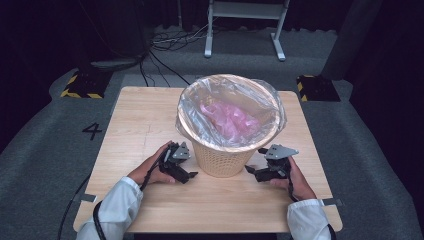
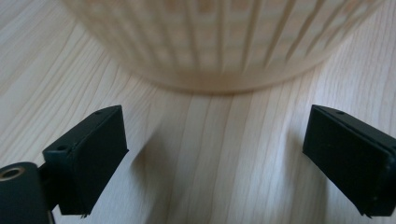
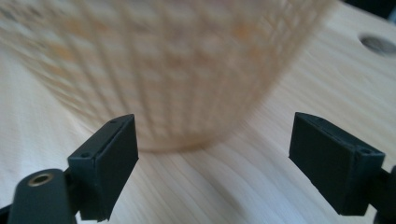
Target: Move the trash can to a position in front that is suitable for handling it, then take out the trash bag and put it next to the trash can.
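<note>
Room, high view: dark curtained space, grey floor mat, pale wooden bench (image 1: 150,125) in the middle.
Basket, high view: tan lattice wastebasket (image 1: 222,159) stands upright at bench centre, lined with a clear bag (image 1: 197,102); pink crumpled film (image 1: 230,120) lies inside.
Tongs, high view: left tongs (image 1: 187,175) and right tongs (image 1: 252,171) rest low on either side of the basket base, near it, not touching.
Left gripper view: jaws spread wide, nothing between; basket wall ahead.
Right gripper view: jaws likewise apart and empty; basket blurred.
Handling, judged: basket looks light, thin-walled, slightly flexible; liner slippery and tearable. Best hold probably the rim, or opposite sides of the wall.
</note>
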The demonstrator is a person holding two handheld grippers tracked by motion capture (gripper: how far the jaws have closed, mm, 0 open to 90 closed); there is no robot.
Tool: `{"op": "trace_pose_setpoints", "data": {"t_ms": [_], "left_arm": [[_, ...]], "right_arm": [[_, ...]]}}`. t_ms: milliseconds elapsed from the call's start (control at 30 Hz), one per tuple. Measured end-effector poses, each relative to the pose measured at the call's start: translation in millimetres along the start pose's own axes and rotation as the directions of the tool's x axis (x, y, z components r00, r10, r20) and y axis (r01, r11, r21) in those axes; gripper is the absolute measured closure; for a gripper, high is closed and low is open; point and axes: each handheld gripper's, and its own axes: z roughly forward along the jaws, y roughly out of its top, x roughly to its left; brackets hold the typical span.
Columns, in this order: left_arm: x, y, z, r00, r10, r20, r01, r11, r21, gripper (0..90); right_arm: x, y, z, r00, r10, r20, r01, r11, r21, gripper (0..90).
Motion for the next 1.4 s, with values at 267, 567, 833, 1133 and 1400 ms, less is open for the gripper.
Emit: {"op": "trace_pose_setpoints", "data": {"t_ms": [267, 567, 833, 1133, 1400], "left_arm": [[6.8, 6.2, 10.5, 0.9984, -0.005, 0.057, 0.006, 1.0, -0.007, 7.1], [-4.1, 1.4, 5.2, 0.996, -0.012, 0.089, 0.012, 0.9999, -0.003, 7.1], [-30.4, -22.6, -21.4, 0.9951, -0.051, 0.085, 0.051, 0.9987, 0.003, 8.4], [-47.4, -55.5, -52.6, 0.9947, -0.088, 0.052, 0.089, 0.996, -0.008, 8.1], [-43.1, -53.3, -50.3, 0.9944, -0.099, 0.038, 0.099, 0.995, -0.006, 7.7]], "right_arm": [[5.3, 5.0, 9.9, 0.9976, -0.03, -0.063, 0.031, 0.999, 0.01, 14.1], [20.7, 5.0, 8.6, 0.9948, -0.042, -0.093, 0.042, 0.999, -0.001, 6.6], [41.7, -1.3, -5.3, 0.9928, -0.096, -0.071, 0.098, 0.995, 0.023, 15.1], [33.4, -27.9, -21.9, 0.997, 0.076, -0.014, -0.075, 0.996, 0.054, 17.8], [29.5, -20.9, -38.8, 0.9833, 0.102, 0.15, -0.09, 0.992, -0.085, 26.6]]}}
